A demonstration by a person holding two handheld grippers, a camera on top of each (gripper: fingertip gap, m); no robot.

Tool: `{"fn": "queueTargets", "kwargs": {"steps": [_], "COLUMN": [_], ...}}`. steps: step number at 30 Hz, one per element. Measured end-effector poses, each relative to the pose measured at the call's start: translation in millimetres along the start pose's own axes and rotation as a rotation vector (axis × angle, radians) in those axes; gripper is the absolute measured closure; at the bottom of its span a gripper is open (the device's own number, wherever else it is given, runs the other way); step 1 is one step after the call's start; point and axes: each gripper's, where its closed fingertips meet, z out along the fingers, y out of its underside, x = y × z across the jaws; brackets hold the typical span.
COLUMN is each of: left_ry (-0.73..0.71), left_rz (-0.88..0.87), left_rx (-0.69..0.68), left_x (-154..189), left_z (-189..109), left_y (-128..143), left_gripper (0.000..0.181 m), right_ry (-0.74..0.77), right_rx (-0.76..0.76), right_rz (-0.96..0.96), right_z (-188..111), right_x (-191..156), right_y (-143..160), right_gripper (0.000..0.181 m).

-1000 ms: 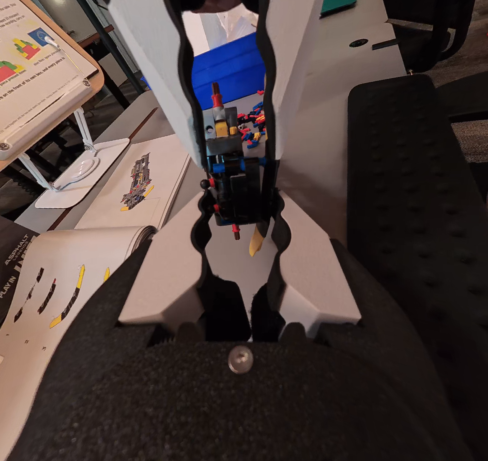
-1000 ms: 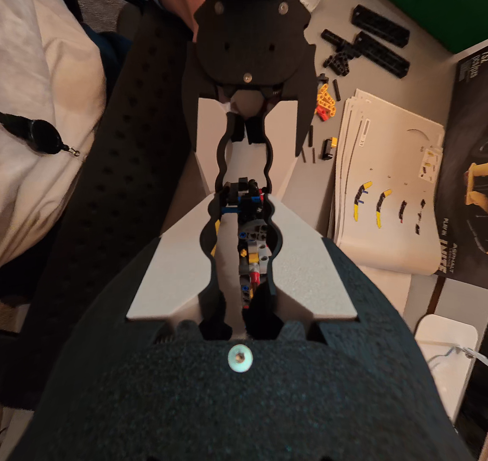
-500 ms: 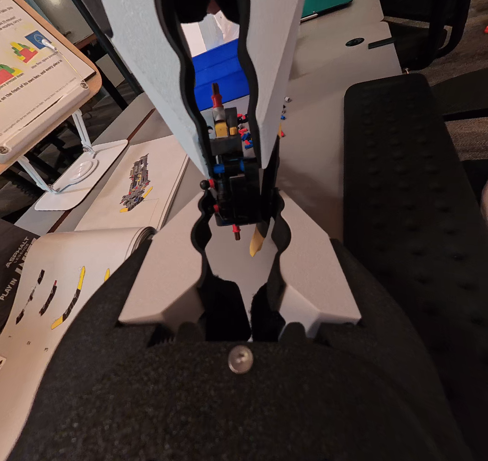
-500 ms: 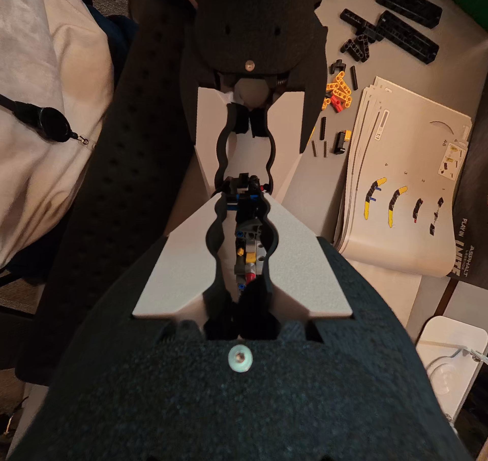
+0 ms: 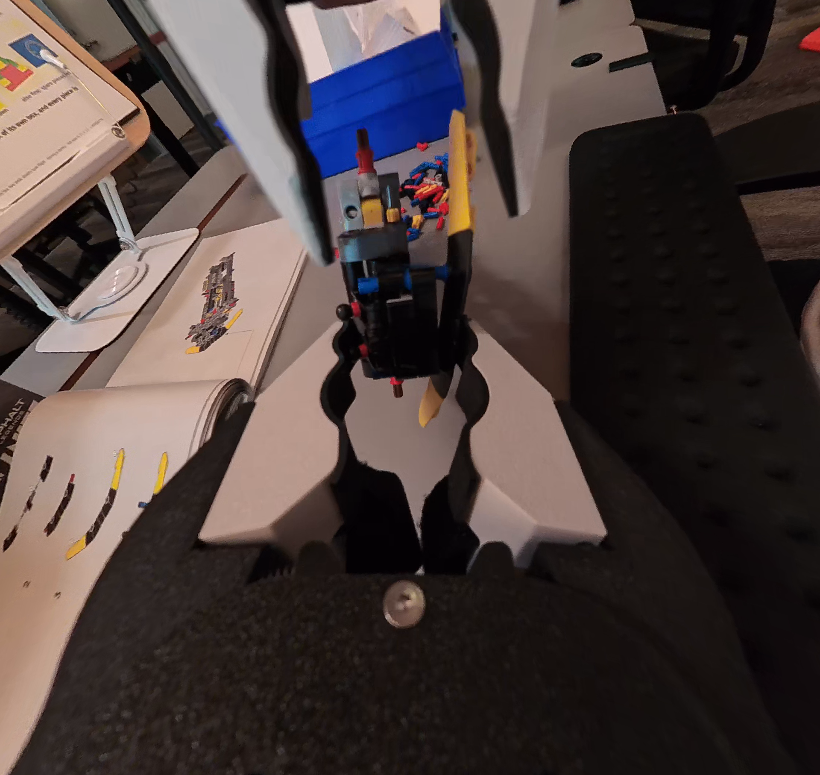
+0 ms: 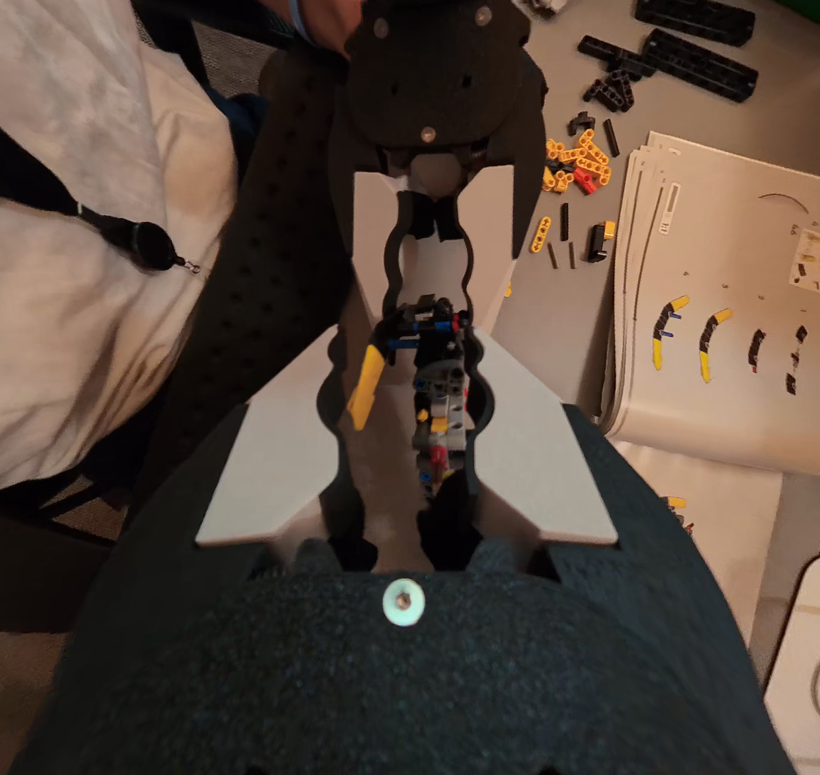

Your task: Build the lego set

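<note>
Clamped in the tips of the left gripper (image 5: 401, 345): the lego assembly (image 5: 390, 310), a narrow black, grey and blue build held above the table (image 5: 523, 265), reaching forward between the fingers of the right gripper (image 6: 404, 354). Released, that right one, with jaws spread wide. Only one pad lies close against the build, the other stands well clear of it.

Pinned to the side of the build by blue pegs: a curved yellow-and-black panel (image 5: 457, 203), splayed outward at its far end in the right wrist view, so probably not pressed fully home.

Risks from here, as a judgement:
- Panel popping off its pegs if squeezed off-centre – no support along its free length.
- Build pivoting or slipping in the left grip, caught only at one end.
- Red axle (image 5: 363, 156) at the far end snagging on a closing finger.

Containers: one blue bin (image 5: 390, 101) behind the work, interior hidden from this angle (something white above it, in or behind, cannot tell). Nothing else boxed. Small red, blue and yellow pins (image 5: 426, 194) loose on the table, yellow connectors (image 6: 577, 163) and black beams (image 6: 696, 43) likewise, beside the open instruction booklet (image 6: 710, 310).
</note>
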Motion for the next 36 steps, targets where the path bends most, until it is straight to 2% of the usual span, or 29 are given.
{"fn": "queueTargets", "kwargs": {"steps": [4, 6, 7, 10, 13, 16, 24, 36], "left_ry": [0.015, 0.021, 0.023, 0.047, 0.095, 0.125, 0.142, 0.115], "left_rz": [-0.037, -0.048, -0.057, -0.146, -0.232, -0.237, -0.326, -0.287], "left_rx": [0.009, 0.005, 0.003, 0.021, 0.051, 0.055, 0.059, 0.017], "left_x": [-1, -1, -1, -5, -4, 0, -5, -4], "left_z": [-1, -1, -1, -3, -5, -4, -4, -3], "left_y": [0, 1, 1, 0, -3, -4, -1, 3], "left_gripper": [0.138, 0.138, 0.138, 0.138, 0.138, 0.139, 0.139, 0.139], "right_ry": [0.064, 0.128, 0.137, 0.157, 0.186, 0.139, 0.265, 0.286], "right_rx": [-0.053, -0.060, -0.065, -0.059, -0.037, -0.056, -0.014, 0.003], "right_rz": [-0.071, -0.116, -0.135, -0.169, -0.156, -0.125, -0.144, -0.121], "right_z": [4, 6, 6, 4, 6, 15, 3, 11], "right_x": [-4, 2, 3, 3, 6, 2, 12, 14], "right_y": [13, 12, 12, 9, 11, 16, 7, 9], "right_gripper": [0.137, 0.149, 0.150, 0.169, 0.166, 0.174, 0.158, 0.163]}}
